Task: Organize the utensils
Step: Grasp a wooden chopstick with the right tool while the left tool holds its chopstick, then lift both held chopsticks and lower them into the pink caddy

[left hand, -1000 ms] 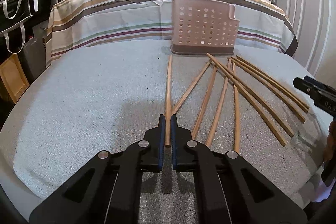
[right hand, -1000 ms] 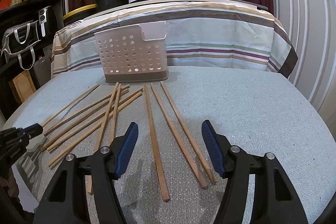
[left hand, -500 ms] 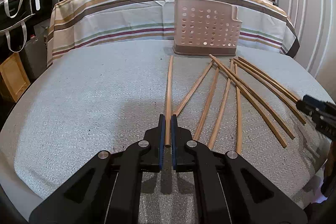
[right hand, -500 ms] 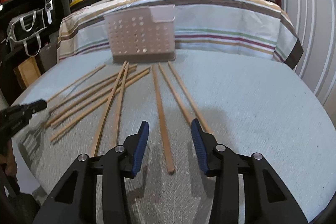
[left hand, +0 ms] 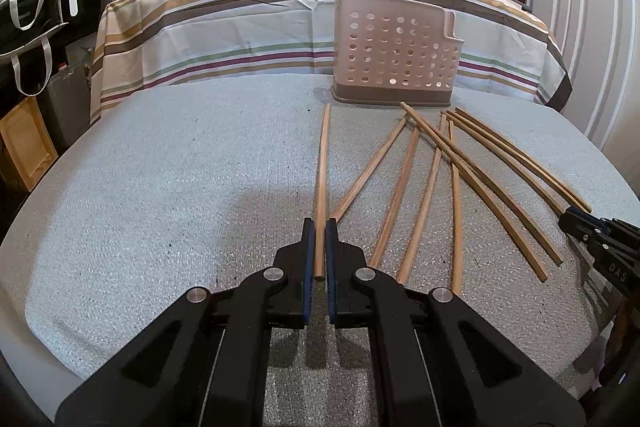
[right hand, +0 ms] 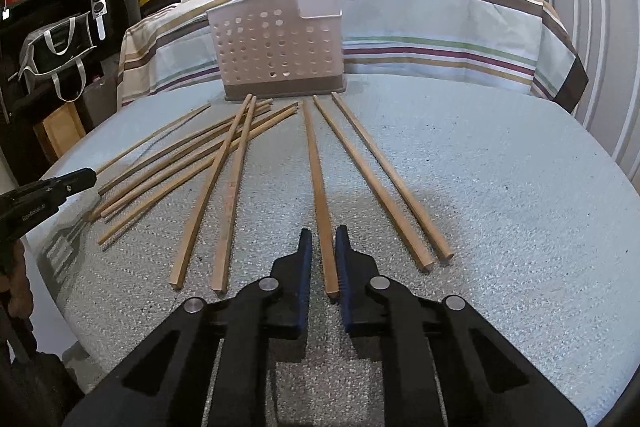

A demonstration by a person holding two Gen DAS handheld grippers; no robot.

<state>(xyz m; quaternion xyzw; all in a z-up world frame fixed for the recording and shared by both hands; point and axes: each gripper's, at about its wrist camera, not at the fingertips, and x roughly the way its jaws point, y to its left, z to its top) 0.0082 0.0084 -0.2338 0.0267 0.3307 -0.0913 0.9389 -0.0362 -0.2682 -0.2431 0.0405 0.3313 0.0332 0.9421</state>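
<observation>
Your left gripper (left hand: 319, 227) is clamped on the near end of one chopstick (left hand: 321, 163), which lies flat on the padded table (left hand: 160, 187). Your right gripper (right hand: 320, 239) has its pads pressed on another chopstick (right hand: 316, 163), also lying flat. The remaining chopsticks (right hand: 192, 163) fan out before the perforated utensil basket (right hand: 280, 47).

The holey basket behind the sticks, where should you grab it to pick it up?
Grab the basket by its top rim, coming straight down from above. It stands upright with the top open, so the thin wall fits between a gripper's fingers; its body looks too wide to squeeze.
</observation>
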